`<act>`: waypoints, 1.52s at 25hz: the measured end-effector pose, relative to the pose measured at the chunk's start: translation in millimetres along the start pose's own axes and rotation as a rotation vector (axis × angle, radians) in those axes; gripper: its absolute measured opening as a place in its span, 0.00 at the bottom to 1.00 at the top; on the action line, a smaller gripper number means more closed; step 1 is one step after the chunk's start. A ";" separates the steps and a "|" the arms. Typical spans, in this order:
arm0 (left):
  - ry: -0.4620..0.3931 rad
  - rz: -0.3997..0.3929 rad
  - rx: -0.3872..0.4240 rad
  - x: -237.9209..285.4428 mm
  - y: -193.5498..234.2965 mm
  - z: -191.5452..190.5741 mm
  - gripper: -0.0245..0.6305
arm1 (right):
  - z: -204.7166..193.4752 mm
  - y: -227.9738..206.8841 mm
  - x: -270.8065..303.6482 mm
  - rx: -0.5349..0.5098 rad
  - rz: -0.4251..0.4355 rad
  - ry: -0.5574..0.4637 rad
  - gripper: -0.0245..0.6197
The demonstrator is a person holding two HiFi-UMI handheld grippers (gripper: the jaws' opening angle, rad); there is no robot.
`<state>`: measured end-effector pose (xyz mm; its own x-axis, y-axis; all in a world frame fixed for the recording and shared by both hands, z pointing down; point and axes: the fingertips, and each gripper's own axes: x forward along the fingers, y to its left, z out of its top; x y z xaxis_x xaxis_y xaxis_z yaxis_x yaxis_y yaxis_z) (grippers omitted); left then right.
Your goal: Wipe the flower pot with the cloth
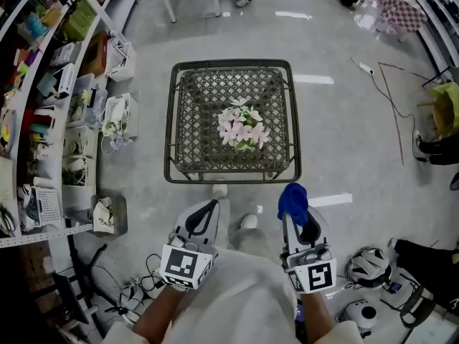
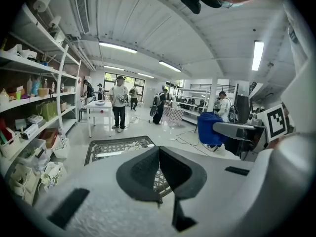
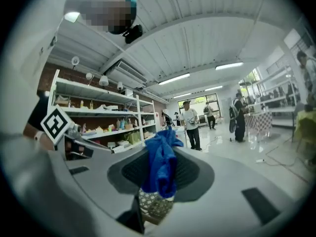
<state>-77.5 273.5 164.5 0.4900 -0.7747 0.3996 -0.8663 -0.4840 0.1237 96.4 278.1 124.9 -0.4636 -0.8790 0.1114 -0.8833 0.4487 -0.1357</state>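
Flower pot (image 1: pixel 243 129): one; pink blooms hide the pot itself. We find it on the wire mesh table (image 1: pixel 171 124), well apart from both grippers.
Cloth (image 1: pixel 292 198): one, blue.
Right gripper (image 3: pixel 159 174): jaws clamped on the cloth.
Left gripper (image 2: pixel 159 168): jaws together, nothing between them.
Progress: we judge the cloth secured and wiping not yet begun; approach and wipe remain.

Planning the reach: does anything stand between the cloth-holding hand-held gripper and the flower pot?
Nothing visible. Only the mesh table's near rim lies between the right hand-held gripper, shut on the blue cloth, and the flower pot.
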 end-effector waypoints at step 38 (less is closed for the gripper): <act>0.238 -0.258 0.104 190.3 78.0 -149.2 0.21 | -96.7 -106.7 200.8 0.010 -0.009 0.083 0.23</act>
<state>-66.4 149.0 385.6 0.6440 -0.5116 0.5688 -0.6968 -0.6992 0.1600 90.9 69.4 256.9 -0.4598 -0.8666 0.1941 -0.8872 0.4385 -0.1439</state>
